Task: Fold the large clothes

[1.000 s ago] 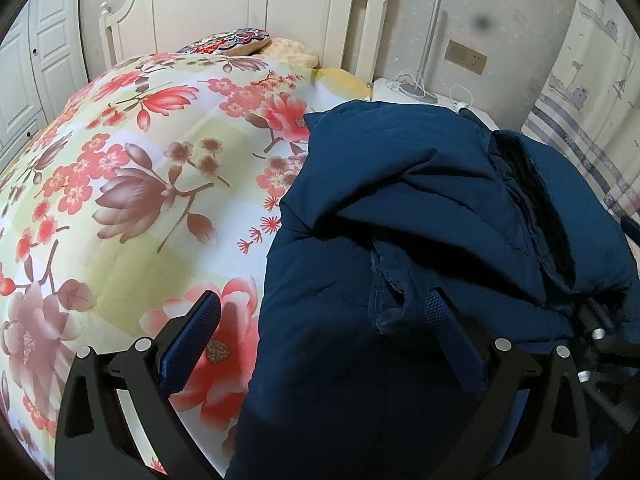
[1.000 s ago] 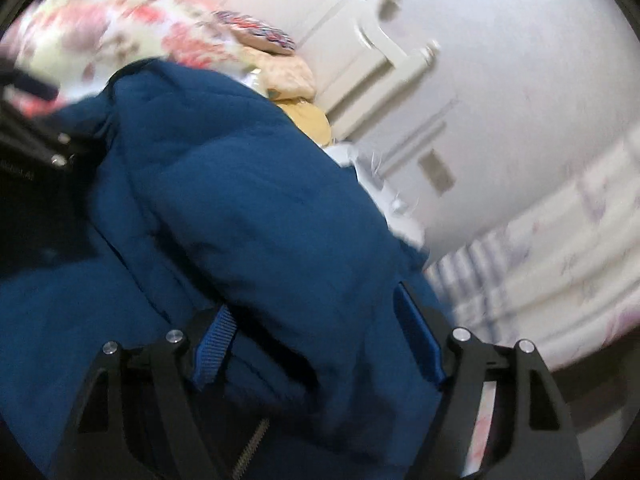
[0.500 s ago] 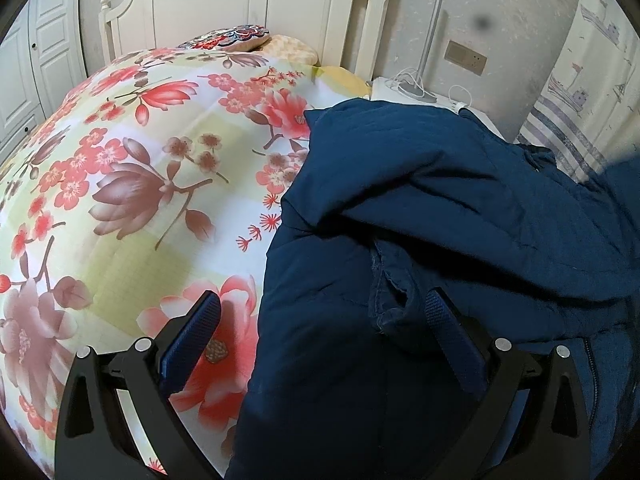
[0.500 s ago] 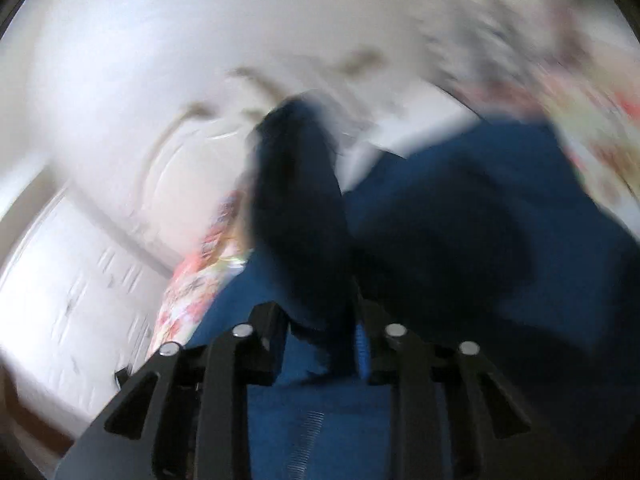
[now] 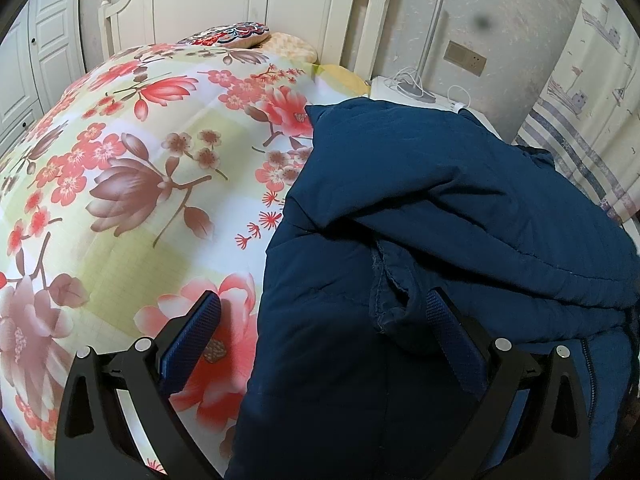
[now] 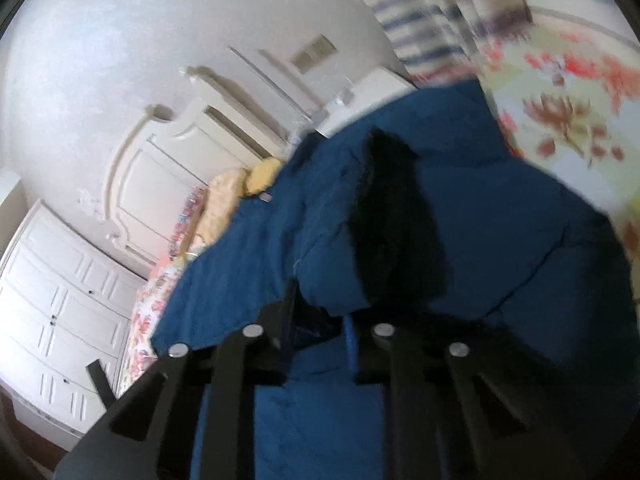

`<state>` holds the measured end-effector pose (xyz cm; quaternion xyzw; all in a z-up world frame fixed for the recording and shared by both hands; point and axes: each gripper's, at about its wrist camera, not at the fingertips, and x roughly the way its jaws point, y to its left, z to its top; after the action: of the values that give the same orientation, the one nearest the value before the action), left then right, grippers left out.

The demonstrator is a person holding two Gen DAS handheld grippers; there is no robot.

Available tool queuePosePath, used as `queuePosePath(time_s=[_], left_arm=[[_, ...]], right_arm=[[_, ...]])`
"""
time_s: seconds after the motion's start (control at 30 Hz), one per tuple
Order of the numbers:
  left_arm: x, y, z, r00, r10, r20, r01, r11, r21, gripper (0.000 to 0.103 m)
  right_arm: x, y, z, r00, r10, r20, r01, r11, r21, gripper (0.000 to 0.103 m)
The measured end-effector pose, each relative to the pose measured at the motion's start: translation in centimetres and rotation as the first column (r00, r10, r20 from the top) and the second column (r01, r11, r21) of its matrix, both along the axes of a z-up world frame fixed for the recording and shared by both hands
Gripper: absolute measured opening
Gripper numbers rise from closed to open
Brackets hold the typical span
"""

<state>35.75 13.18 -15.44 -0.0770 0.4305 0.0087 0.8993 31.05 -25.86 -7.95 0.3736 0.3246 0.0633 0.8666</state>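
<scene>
Blurred navy jacket (image 6: 460,208), edges cropped

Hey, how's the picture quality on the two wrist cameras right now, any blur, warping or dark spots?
Left wrist view: sharp, evenly lit, with fisheye bulging of the floral quilt and black corners; a dark smudge shows on the wall. Right wrist view: tilted and motion-smeared, worst on the curtain and quilt; the blue coat stays readable, its dark lining nearly black.
</scene>
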Motion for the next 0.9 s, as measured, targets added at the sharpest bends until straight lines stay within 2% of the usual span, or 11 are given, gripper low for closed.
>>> queuePosePath(time_s=[0.1, 0.2, 0.27, 0.3, 0.37, 0.47, 0.6, 0.67, 0.73, 0.8, 0.9], left_arm=[[0.0, 0.0, 0.0, 1.0, 0.0, 0.0, 0.0, 1.0, 0.0, 0.099], [0.0, 0.0, 0.0, 1.0, 0.0, 0.0, 0.0, 1.0, 0.0, 0.099], [0.0, 0.0, 0.0, 1.0, 0.001, 0.0, -0.001, 1.0, -0.001, 0.099], [0.0, 0.0, 0.0, 1.0, 0.001, 0.0, -0.001, 1.0, -0.002, 0.099], [0.0, 0.0, 0.0, 1.0, 0.002, 0.001, -0.002, 1.0, -0.003, 0.099], [0.0, 0.0, 0.0, 1.0, 0.002, 0.001, -0.002, 1.0, -0.003, 0.099], [0.0, -0.1, 0.0, 1.0, 0.002, 0.001, -0.002, 1.0, -0.002, 0.099], [0.0, 0.0, 0.0, 1.0, 0.002, 0.001, -0.002, 1.0, -0.003, 0.099], [-0.1, -0.1, 0.1, 1.0, 0.003, 0.003, -0.003, 1.0, 0.004, 0.099], [-0.2, -0.5, 0.3, 1.0, 0.004, 0.011, -0.005, 1.0, 0.025, 0.099], [-0.7, -1.5, 1.0, 0.999, 0.011, 0.034, -0.014, 0.995, 0.099, 0.098]], right_arm=[[-0.5, 0.6, 1.5, 1.0, 0.016, 0.002, -0.016, 0.999, -0.037, 0.018], [-0.6, 0.5, 0.0, 0.993, -0.023, -0.113, 0.01, 0.994, -0.11, 0.019], [-0.6, 0.3, -1.9, 0.985, -0.029, -0.173, 0.015, 0.996, -0.085, 0.024], [-0.7, 0.4, -1.9, 0.985, -0.025, -0.171, 0.01, 0.996, -0.088, 0.027], [-1.0, 0.7, -0.9, 0.986, -0.019, -0.168, -0.001, 0.992, -0.123, 0.049], [-2.4, -0.1, 1.0, 0.99, -0.086, -0.111, 0.073, 0.99, -0.118, 0.058], [-4.4, -0.3, 4.0, 0.987, -0.161, -0.005, 0.157, 0.966, -0.206, 0.065], [-4.3, 0.0, 5.2, 0.992, -0.097, 0.083, 0.11, 0.981, -0.162, 0.068], [-3.1, 0.7, 6.1, 0.986, 0.023, 0.163, -0.006, 0.994, -0.109, 0.076], [-1.3, 1.6, 6.6, 0.989, 0.051, 0.142, -0.024, 0.983, -0.182, 0.08], [2.7, 3.3, 5.2, 0.998, 0.038, -0.047, -0.054, 0.91, -0.411, 0.081]])
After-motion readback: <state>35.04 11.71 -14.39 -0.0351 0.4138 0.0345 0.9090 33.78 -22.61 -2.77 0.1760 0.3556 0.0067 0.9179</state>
